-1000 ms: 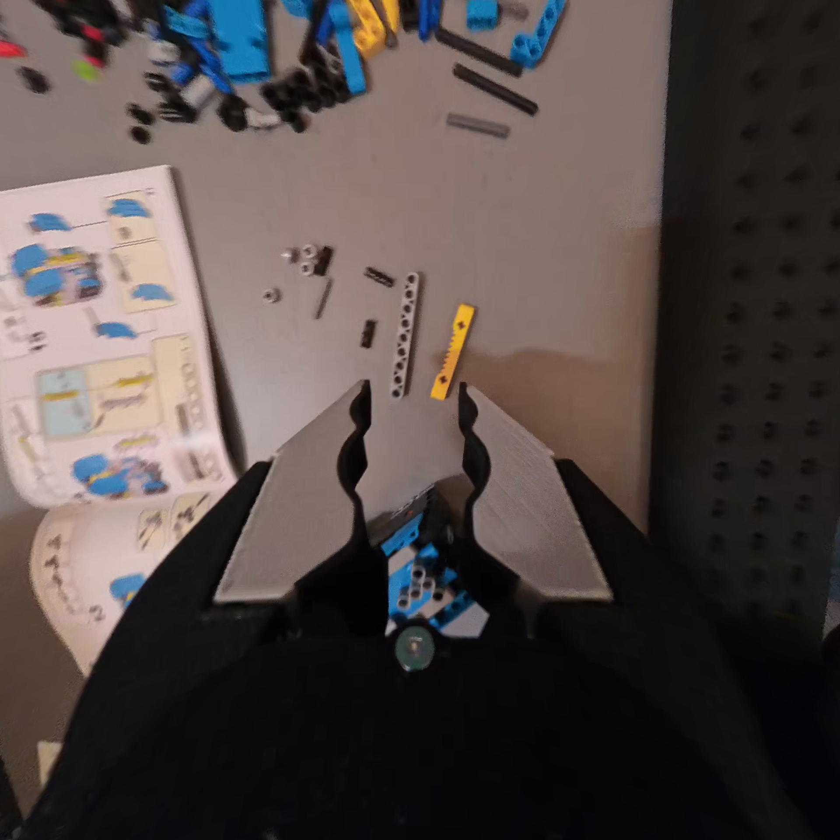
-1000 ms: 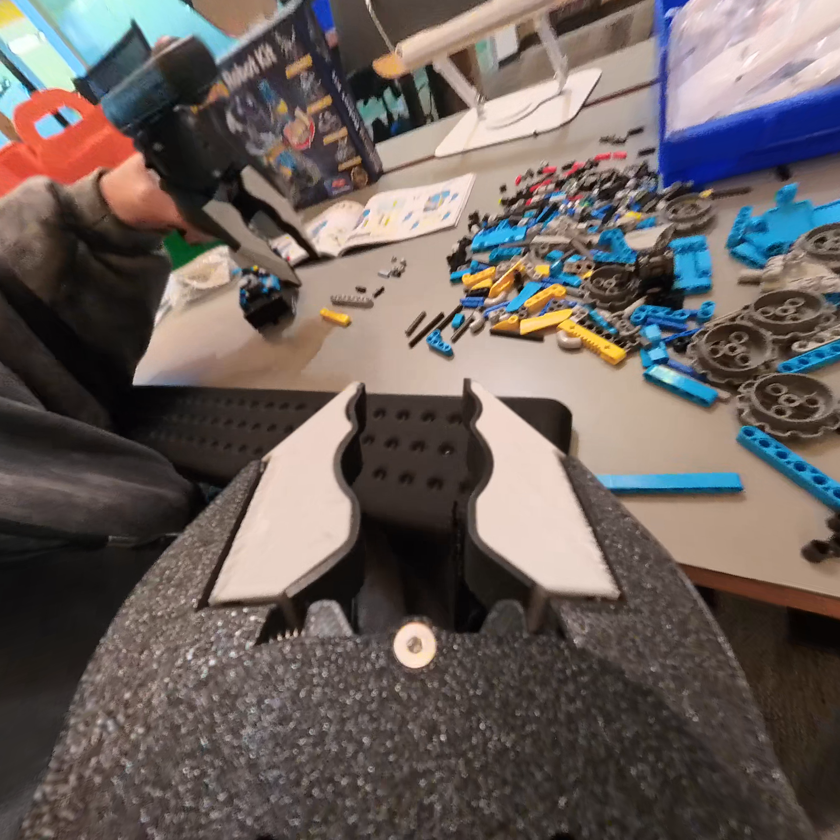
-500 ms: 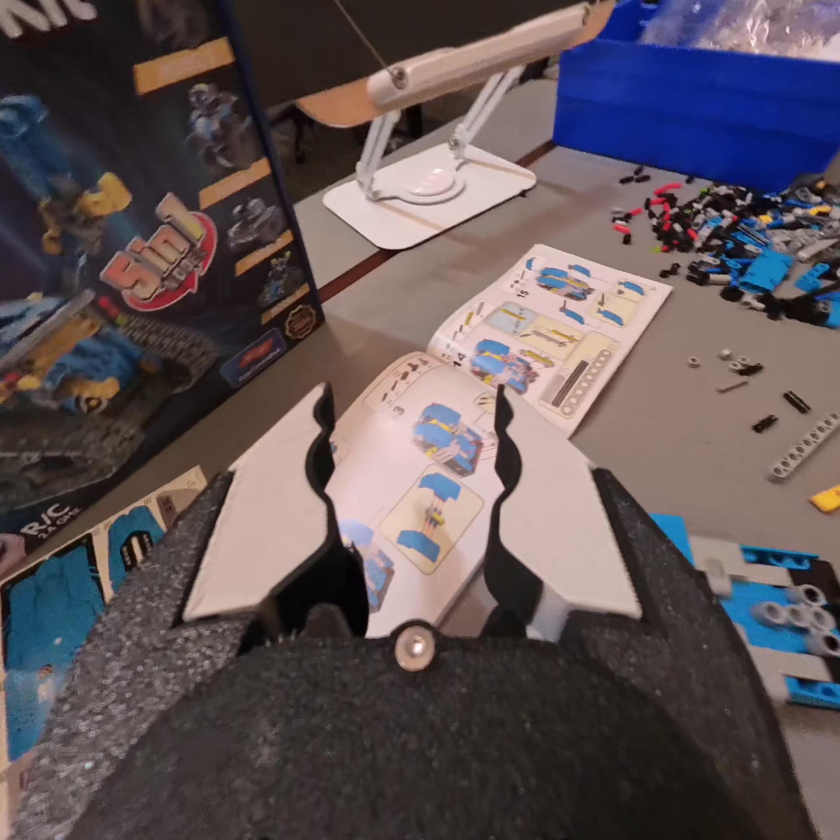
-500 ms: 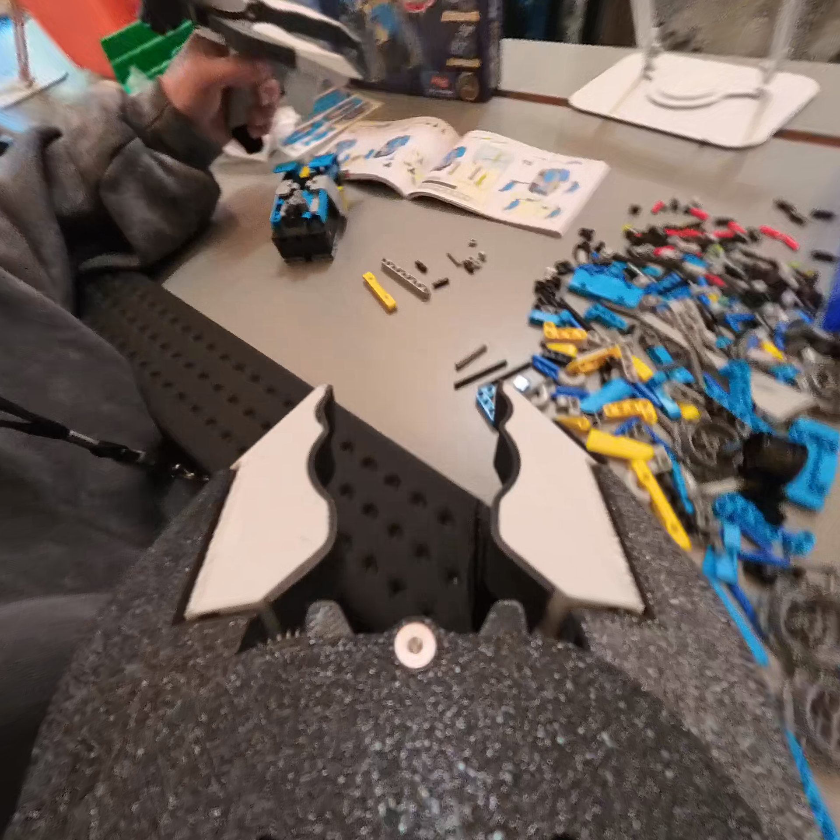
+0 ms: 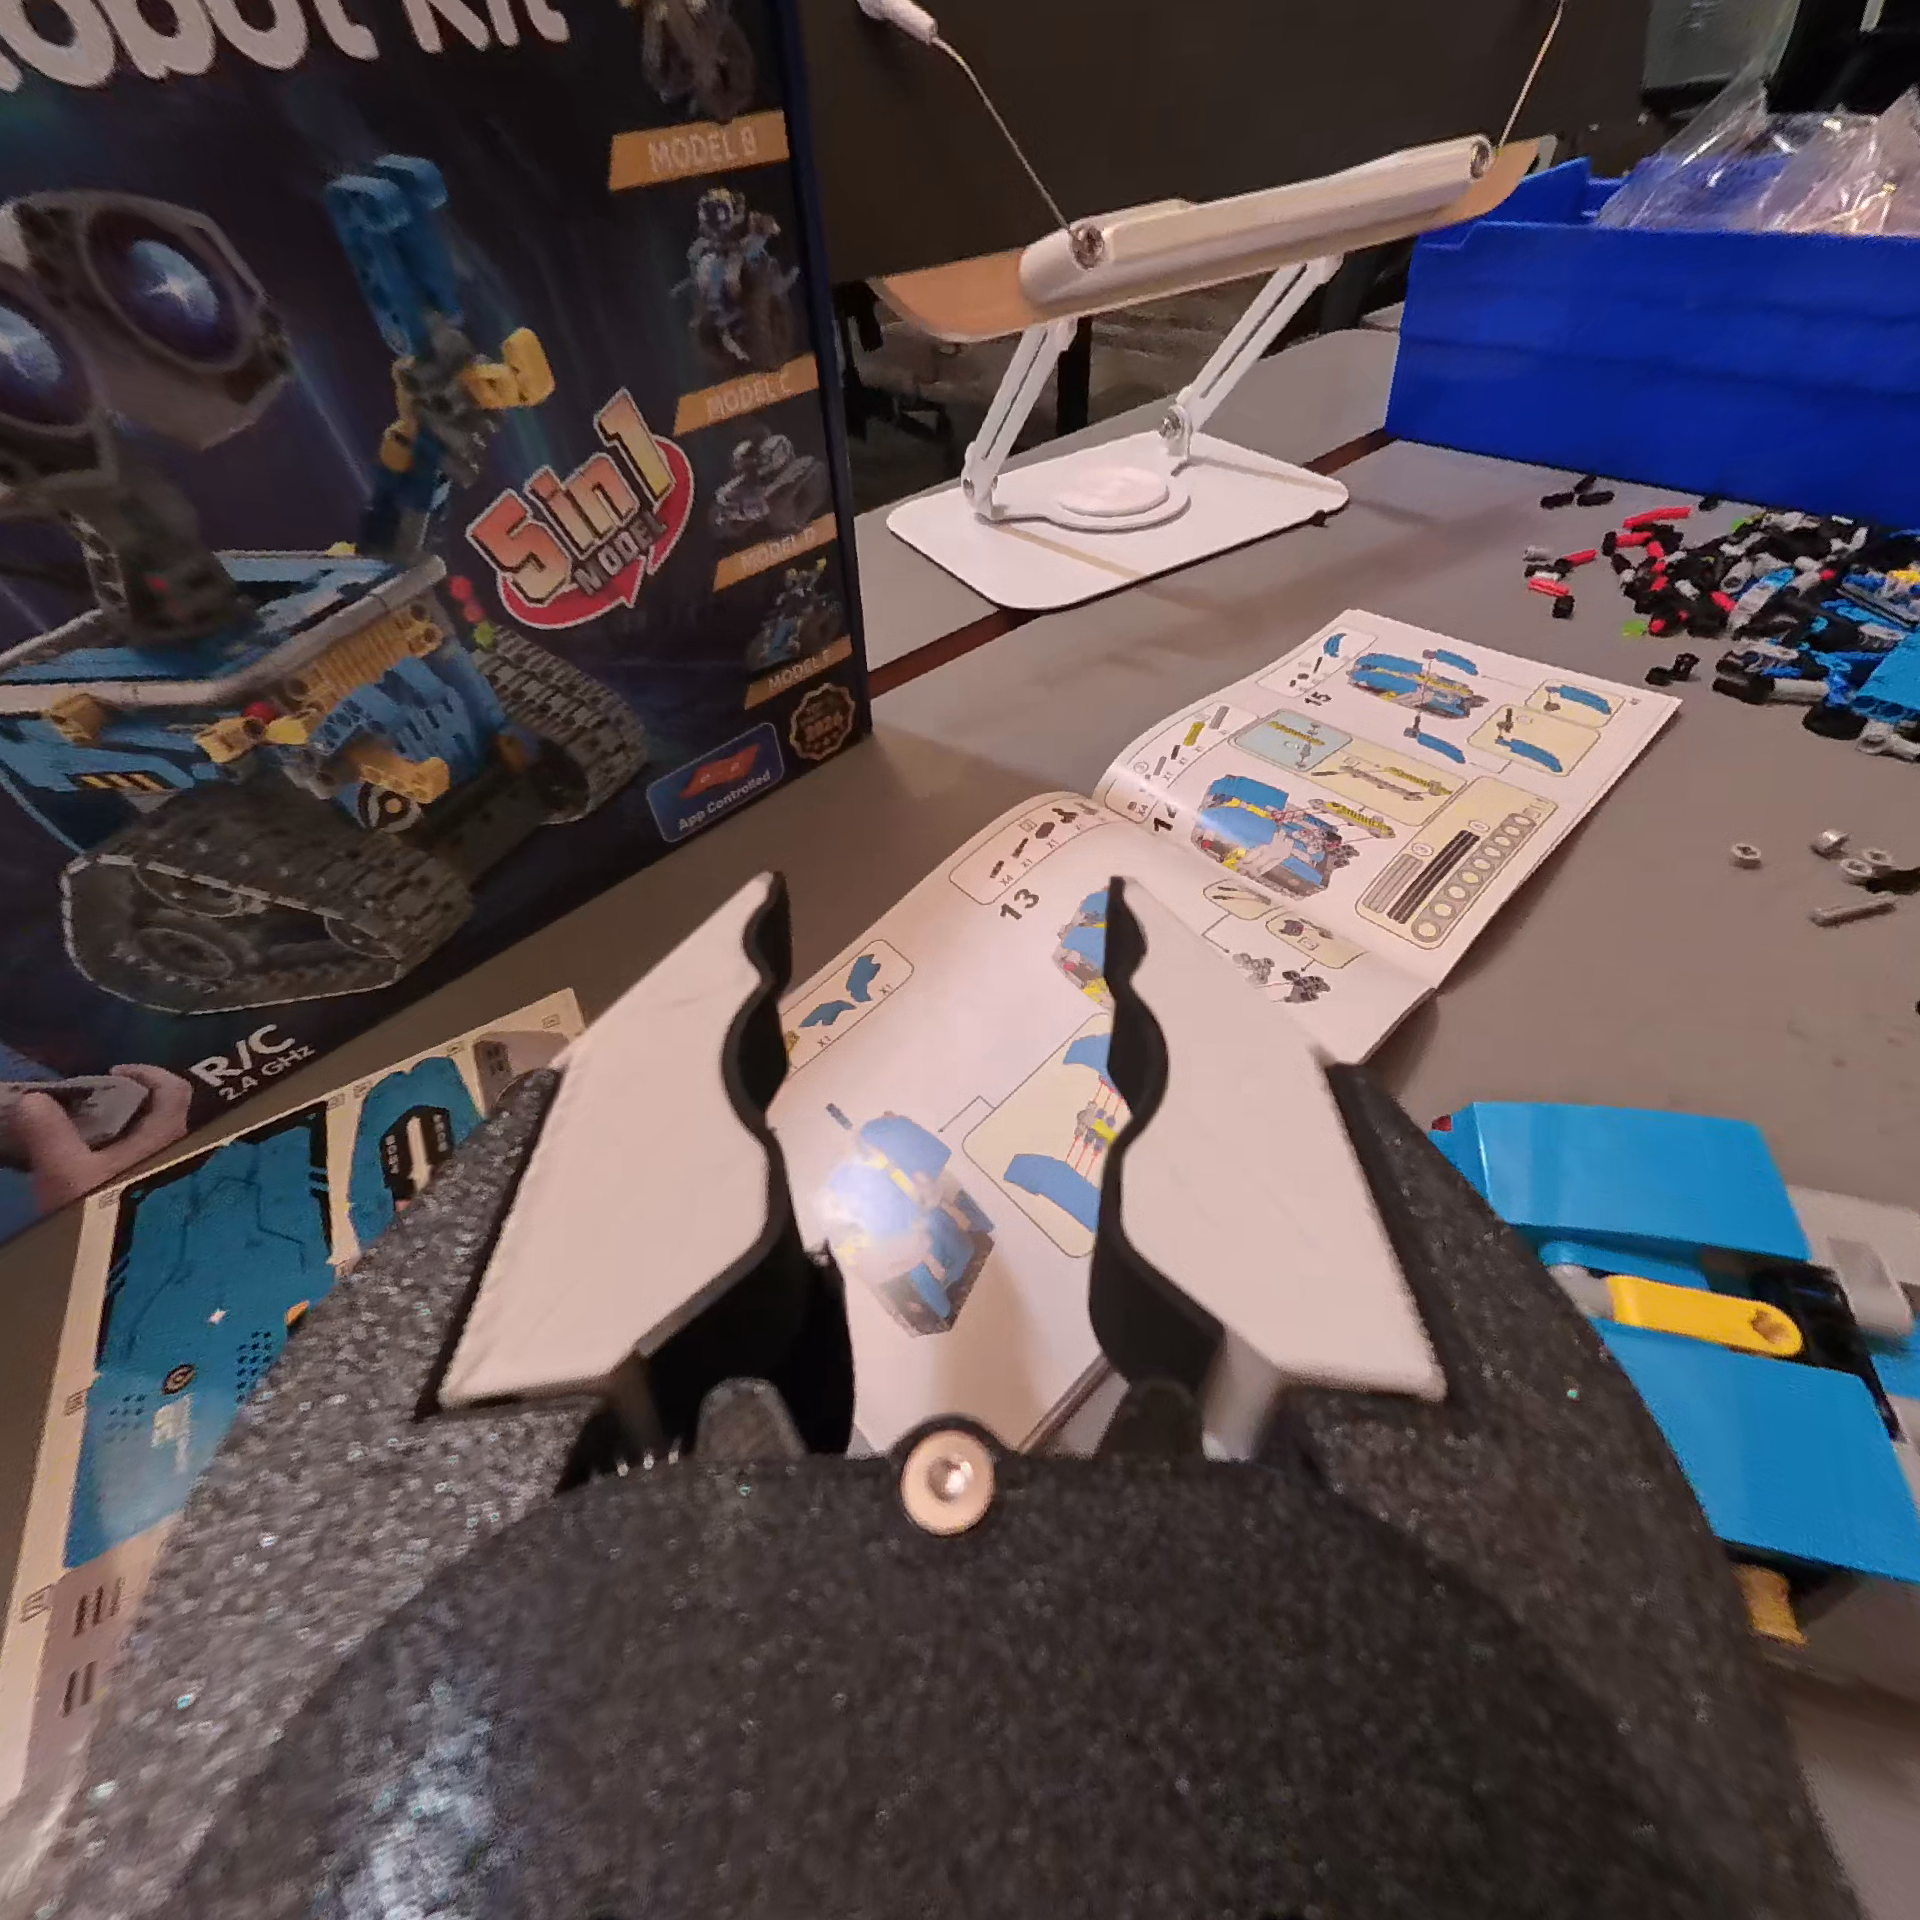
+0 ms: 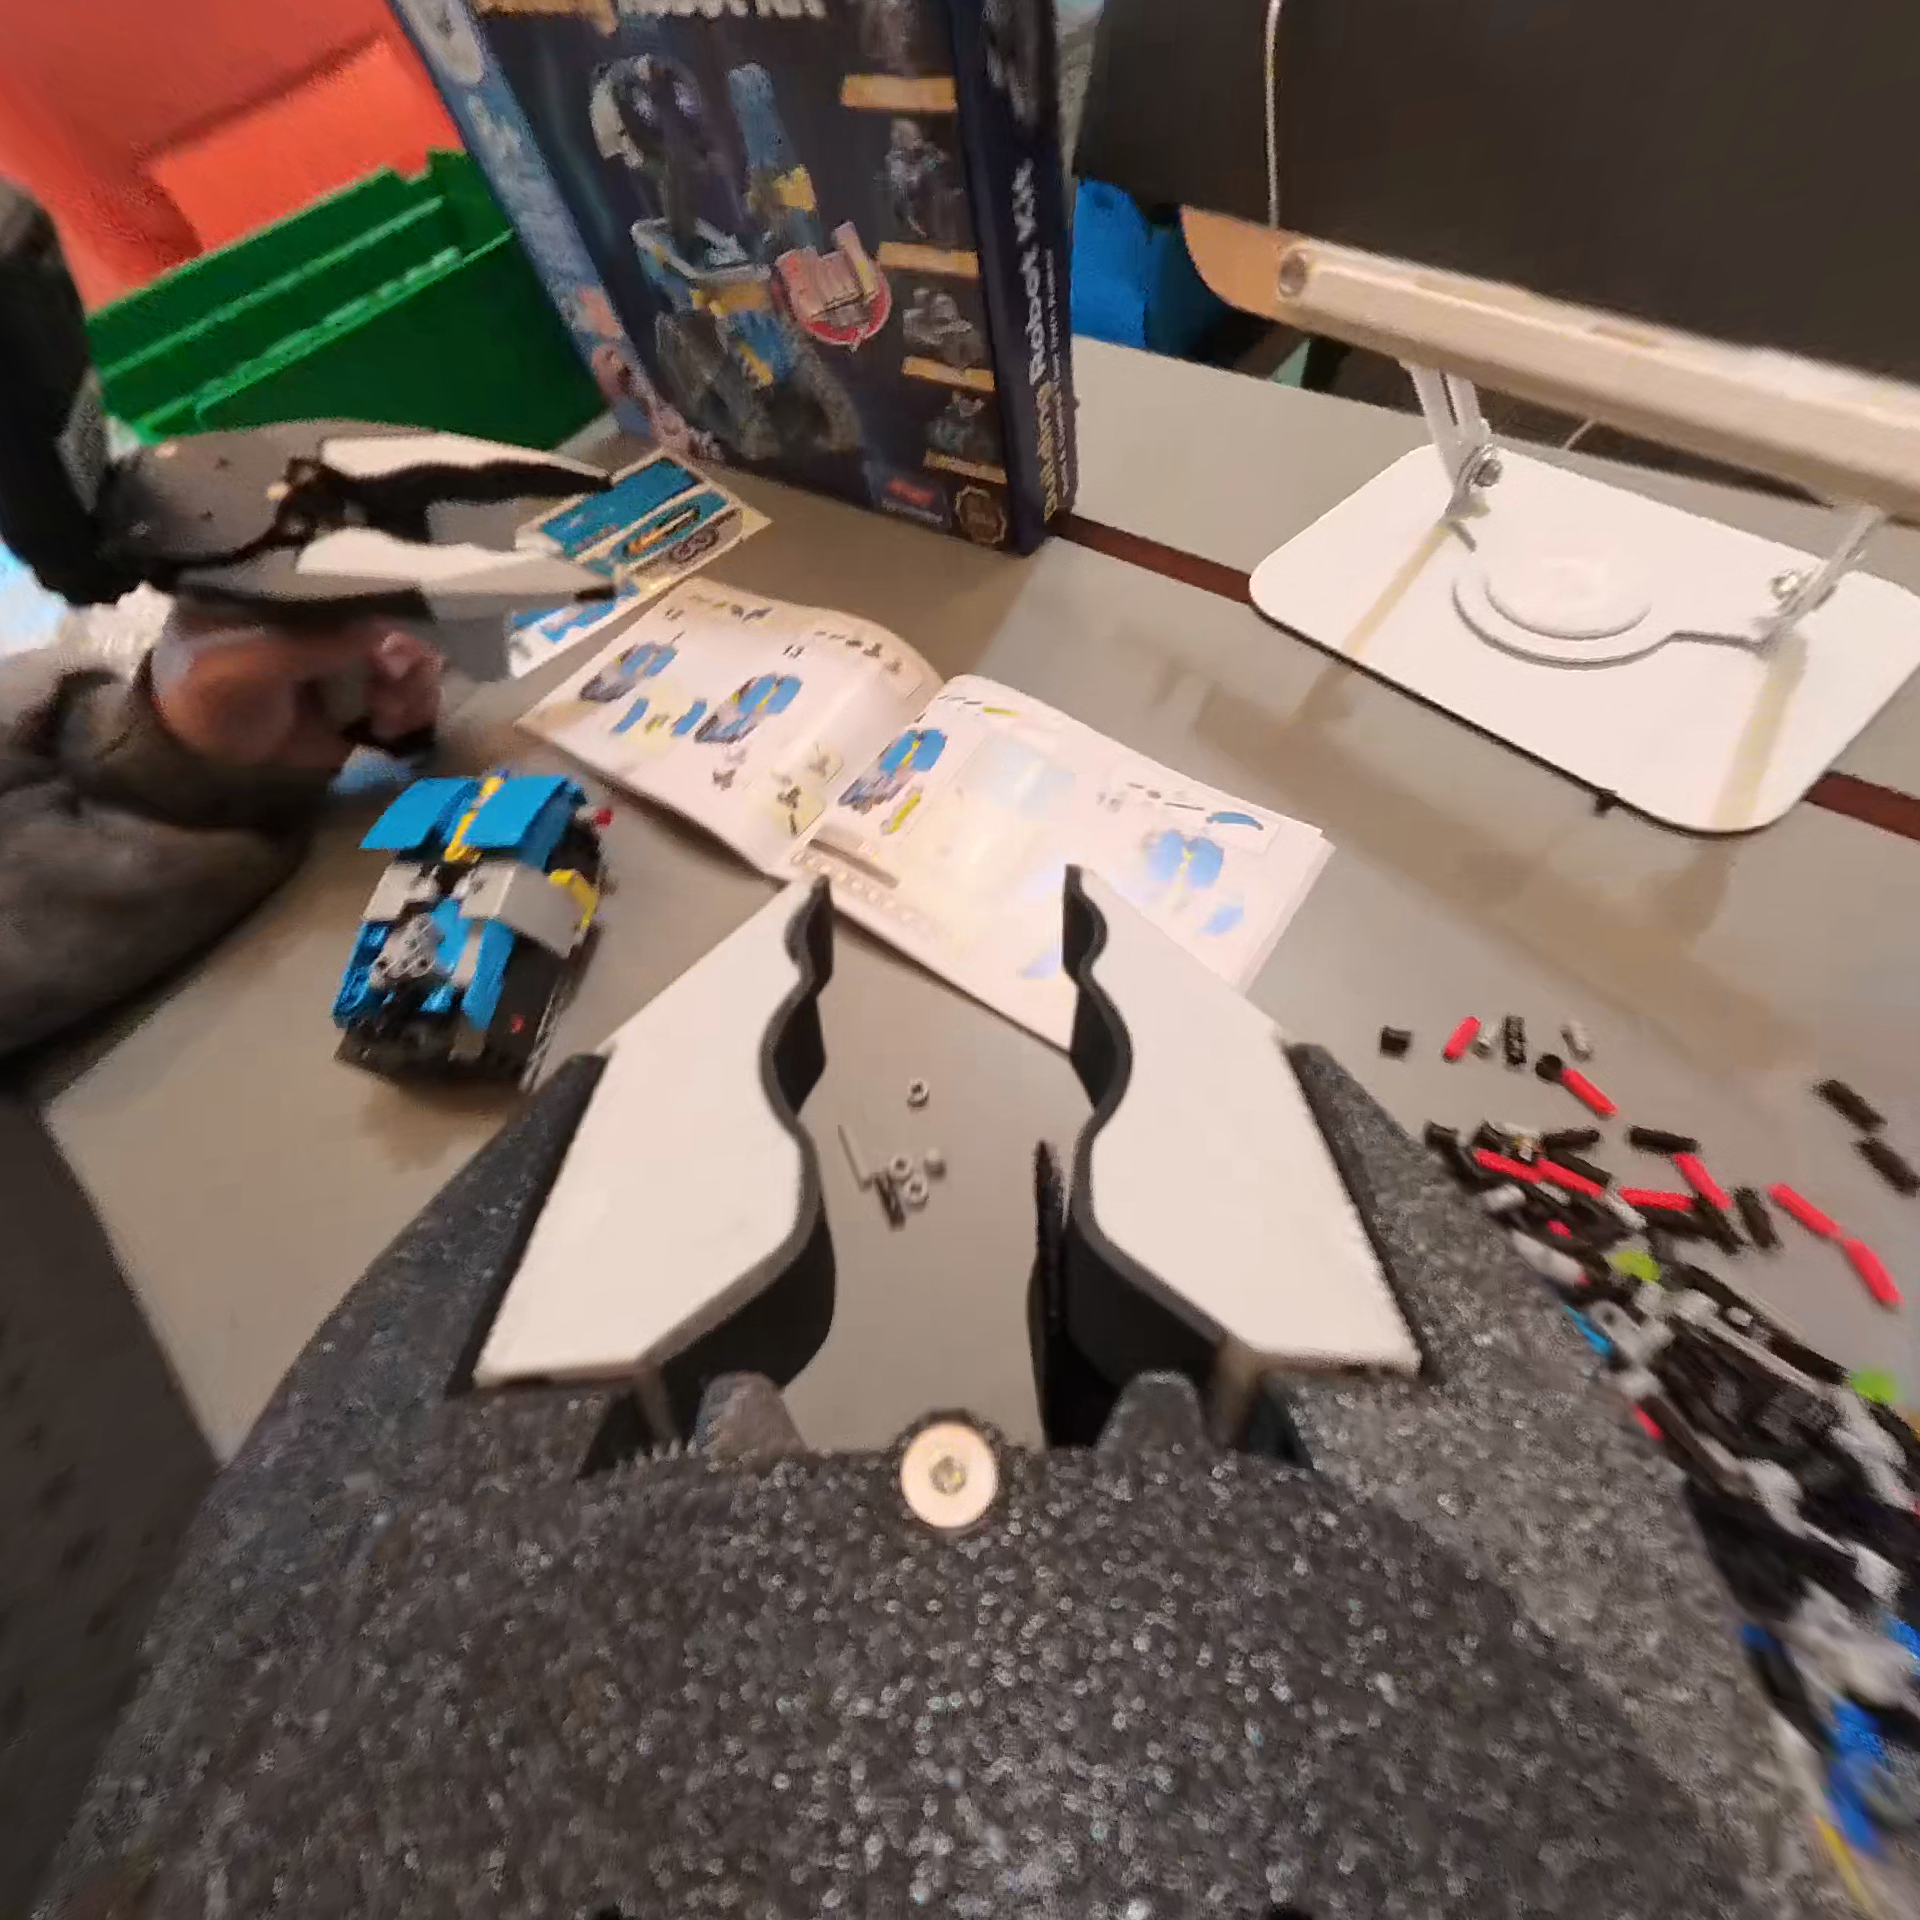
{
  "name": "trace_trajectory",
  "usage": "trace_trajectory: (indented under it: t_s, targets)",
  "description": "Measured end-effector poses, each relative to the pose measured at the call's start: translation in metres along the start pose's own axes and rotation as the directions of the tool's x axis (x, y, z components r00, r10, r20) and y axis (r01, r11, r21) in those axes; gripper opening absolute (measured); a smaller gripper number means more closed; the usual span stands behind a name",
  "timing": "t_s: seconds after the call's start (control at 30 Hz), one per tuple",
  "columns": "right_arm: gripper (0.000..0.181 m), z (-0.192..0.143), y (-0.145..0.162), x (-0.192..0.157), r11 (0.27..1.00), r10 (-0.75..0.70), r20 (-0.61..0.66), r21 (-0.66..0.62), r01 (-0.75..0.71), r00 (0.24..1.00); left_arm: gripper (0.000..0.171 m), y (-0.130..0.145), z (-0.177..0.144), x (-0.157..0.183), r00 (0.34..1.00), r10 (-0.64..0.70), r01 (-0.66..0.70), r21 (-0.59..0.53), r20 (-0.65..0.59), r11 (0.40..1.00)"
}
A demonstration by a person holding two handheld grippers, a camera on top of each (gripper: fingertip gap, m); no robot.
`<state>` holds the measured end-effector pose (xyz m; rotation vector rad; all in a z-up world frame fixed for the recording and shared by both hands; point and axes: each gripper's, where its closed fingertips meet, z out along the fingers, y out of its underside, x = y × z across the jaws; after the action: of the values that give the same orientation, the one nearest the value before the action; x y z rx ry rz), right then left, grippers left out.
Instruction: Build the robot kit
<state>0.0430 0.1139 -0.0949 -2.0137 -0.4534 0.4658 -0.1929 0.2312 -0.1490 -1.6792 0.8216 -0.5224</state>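
I'm looking at a workroom or lab bench: a grey table [image 5: 1714,1018] strewn with building-kit parts [image 6: 1621,1195], an open instruction booklet [image 5: 1382,810], the kit's box [image 5: 395,499], and blue [image 5: 1652,332] and green storage bins [image 6: 343,301].

One booklet [image 5: 1340,821], one box [image 5: 395,499]
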Motion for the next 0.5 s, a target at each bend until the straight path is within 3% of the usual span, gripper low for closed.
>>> trace_trajectory:
  t_s: [0.07,0.13,0.3,0.5]
  targets:
    - [0.04,0.02,0.01,0.008,0.997,0.049,0.01,0.052,-0.049,0.999,0.061,0.002,0.001,0.004,1.0,0.001,-0.002,-0.004,-0.021,1.0]
    - [0.044,0.029,0.031,0.004,0.996,0.087,0.041,-0.035,-0.086,0.995,0.061,0.003,0.002,0.008,0.999,0.006,-0.006,-0.006,-0.038,1.0]
    - [0.03,0.037,0.049,0.007,0.982,-0.13,-0.075,-0.149,0.117,0.989,0.062,0.007,0.007,0.011,0.998,0.007,-0.009,-0.034,-0.055,0.999]
    - [0.03,0.044,0.078,0.015,0.958,-0.144,-0.119,-0.267,0.108,0.982,0.062,0.01,0.008,0.013,0.998,0.055,-0.057,-0.054,-0.03,0.997]
